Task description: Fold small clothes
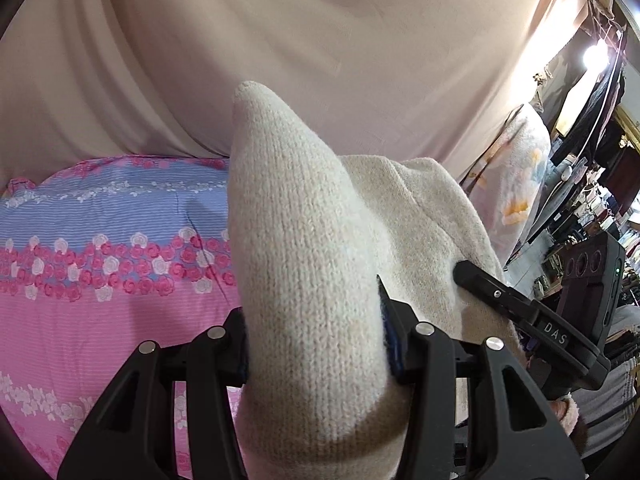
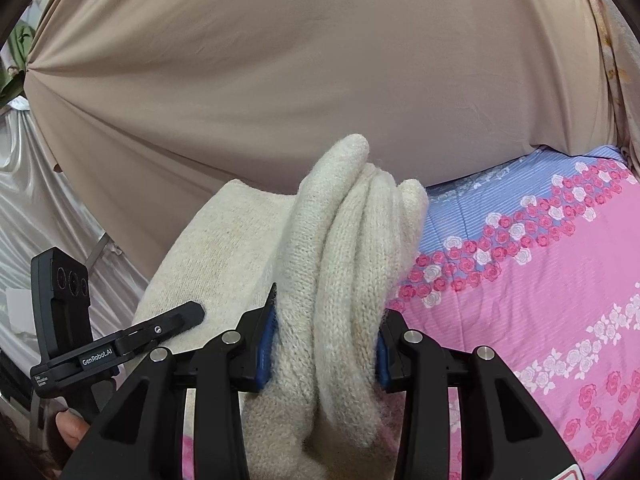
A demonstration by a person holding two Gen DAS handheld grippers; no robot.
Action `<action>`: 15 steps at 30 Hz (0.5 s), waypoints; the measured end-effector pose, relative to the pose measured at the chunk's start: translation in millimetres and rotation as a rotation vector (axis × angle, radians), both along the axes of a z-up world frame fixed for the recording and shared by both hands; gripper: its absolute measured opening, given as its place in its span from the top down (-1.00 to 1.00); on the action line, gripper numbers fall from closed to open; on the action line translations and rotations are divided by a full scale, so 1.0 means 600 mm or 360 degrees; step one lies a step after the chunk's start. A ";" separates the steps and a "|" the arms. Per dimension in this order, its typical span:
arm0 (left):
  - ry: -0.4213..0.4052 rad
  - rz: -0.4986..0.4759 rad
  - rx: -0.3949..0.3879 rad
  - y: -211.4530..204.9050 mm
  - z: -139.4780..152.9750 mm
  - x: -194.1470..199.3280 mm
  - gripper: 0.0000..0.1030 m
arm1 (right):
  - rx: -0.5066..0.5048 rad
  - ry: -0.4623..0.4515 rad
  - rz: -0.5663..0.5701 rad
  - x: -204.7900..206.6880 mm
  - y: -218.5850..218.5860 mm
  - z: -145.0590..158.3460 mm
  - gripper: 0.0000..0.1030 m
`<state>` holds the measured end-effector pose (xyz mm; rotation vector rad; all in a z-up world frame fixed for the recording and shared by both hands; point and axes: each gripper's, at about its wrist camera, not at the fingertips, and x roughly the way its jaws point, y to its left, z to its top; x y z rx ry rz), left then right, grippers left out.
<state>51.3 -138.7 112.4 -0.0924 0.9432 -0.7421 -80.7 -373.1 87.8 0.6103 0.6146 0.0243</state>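
A cream knitted garment [image 1: 304, 248] is lifted above the bed, held between both grippers. My left gripper [image 1: 316, 332] is shut on one bunched end of it. My right gripper [image 2: 326, 340] is shut on the other end, where the knit [image 2: 344, 264] is gathered in several folds. In the left wrist view the right gripper [image 1: 520, 304] shows at the right, its finger against the cloth. In the right wrist view the left gripper [image 2: 132, 340] shows at the lower left, its finger against the cloth. The garment's lower part is hidden behind the fingers.
A bedsheet in pink and blue with a rose print [image 1: 100, 272] [image 2: 540, 280] covers the bed below. A beige curtain [image 1: 320, 60] [image 2: 300, 80] hangs behind. A floral blanket [image 1: 516, 184] and room clutter lie at the far right of the left wrist view.
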 end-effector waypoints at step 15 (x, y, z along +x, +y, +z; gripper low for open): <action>-0.0078 0.0182 -0.0029 0.184 0.020 0.029 0.09 | -0.0061 -0.0058 0.0294 0.089 0.170 0.029 0.27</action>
